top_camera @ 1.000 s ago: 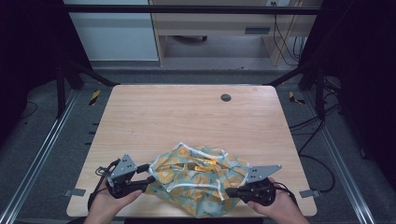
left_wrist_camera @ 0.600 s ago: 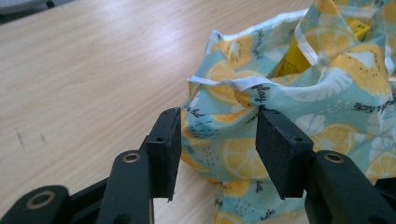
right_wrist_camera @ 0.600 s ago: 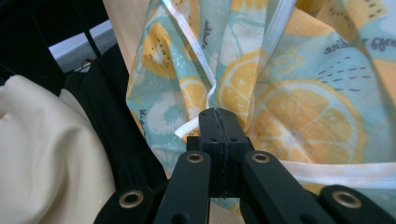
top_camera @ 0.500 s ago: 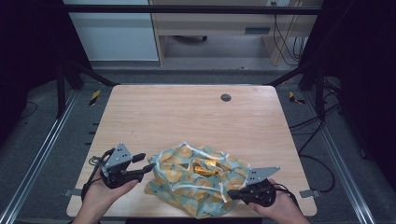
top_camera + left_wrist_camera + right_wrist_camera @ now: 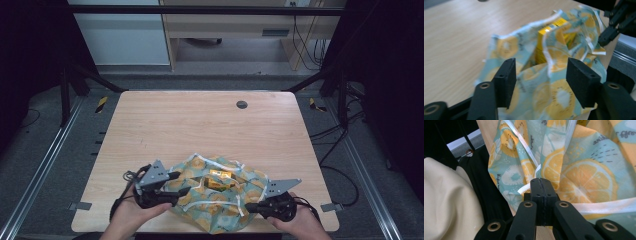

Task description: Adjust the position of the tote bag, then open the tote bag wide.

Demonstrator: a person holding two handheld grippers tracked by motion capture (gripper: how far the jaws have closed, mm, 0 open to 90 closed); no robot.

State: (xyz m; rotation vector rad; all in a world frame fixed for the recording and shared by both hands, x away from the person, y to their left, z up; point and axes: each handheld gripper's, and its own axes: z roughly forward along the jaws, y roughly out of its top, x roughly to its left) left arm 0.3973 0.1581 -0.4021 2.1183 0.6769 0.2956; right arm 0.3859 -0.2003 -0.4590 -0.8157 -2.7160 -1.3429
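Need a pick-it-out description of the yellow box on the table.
Start at the wooden table and go to its near edge, where a crumpled cloth printed with citrus slices lies between the two grippers. The yellow box sits in the cloth's open top, the one plain, hard-edged yellow thing among the soft printed folds.

Wooden table (image 5: 165, 125) with round grommet (image 5: 242, 104)

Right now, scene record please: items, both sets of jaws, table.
work item: citrus-print cloth bunched over a yellow box
left gripper: jaws apart and just opening wider, cloth between them, pads not pressing
right gripper: jaws shut, at the cloth's white-trimmed edge; grip on it unclear
table: light wood, dark round grommet at the far side
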